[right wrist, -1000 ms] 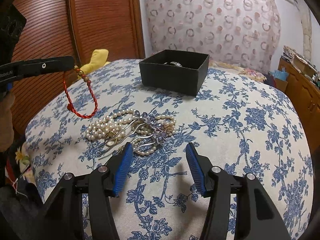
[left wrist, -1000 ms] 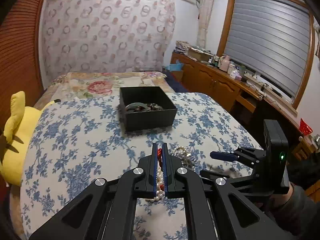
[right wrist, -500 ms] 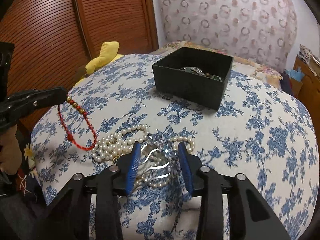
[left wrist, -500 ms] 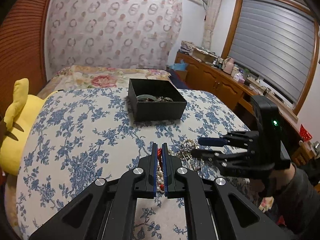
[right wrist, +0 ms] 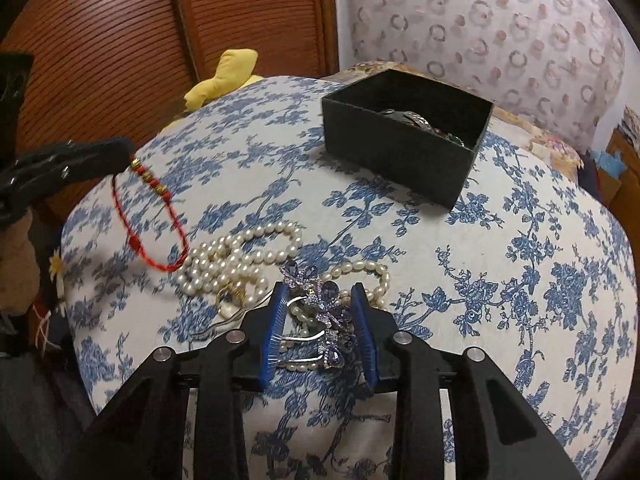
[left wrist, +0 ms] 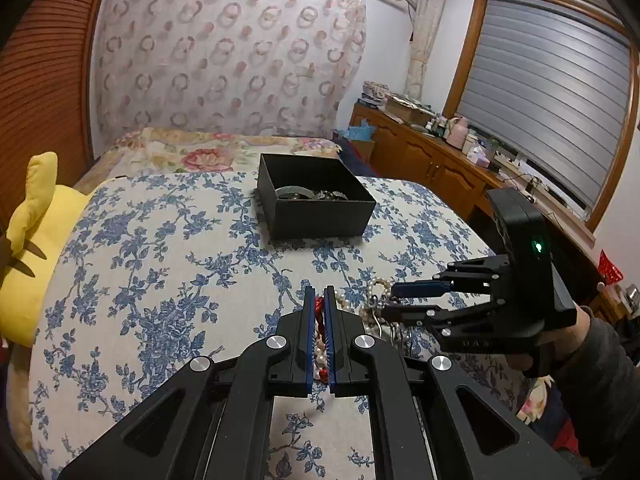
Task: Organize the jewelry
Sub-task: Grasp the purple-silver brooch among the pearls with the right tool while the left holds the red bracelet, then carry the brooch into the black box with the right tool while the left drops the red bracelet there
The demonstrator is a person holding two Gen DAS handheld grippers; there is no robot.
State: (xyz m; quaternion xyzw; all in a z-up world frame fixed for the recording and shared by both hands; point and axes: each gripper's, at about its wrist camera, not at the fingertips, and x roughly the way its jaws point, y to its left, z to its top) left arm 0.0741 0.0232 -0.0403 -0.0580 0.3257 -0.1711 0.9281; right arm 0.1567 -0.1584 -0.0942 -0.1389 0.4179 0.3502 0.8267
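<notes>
Dangling a red cord bracelet [right wrist: 150, 220] from its clenched jaws, the left claw [right wrist: 120, 152] hangs beside the pearl necklace [right wrist: 244, 256]. The right claw [right wrist: 320, 328], whose jaws have just been closing, straddles a purple jeweled hairpin [right wrist: 328, 316] lying on the pearls, pads apparently not yet pressing. Beyond the pearls sits the black box [right wrist: 400, 152] on the floral bedspread [right wrist: 520, 280].

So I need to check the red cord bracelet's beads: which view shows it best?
The right wrist view: the red cord bracelet hangs whole from the left gripper, gold beads visible. The left wrist view shows only red slivers between its shut fingers.
</notes>
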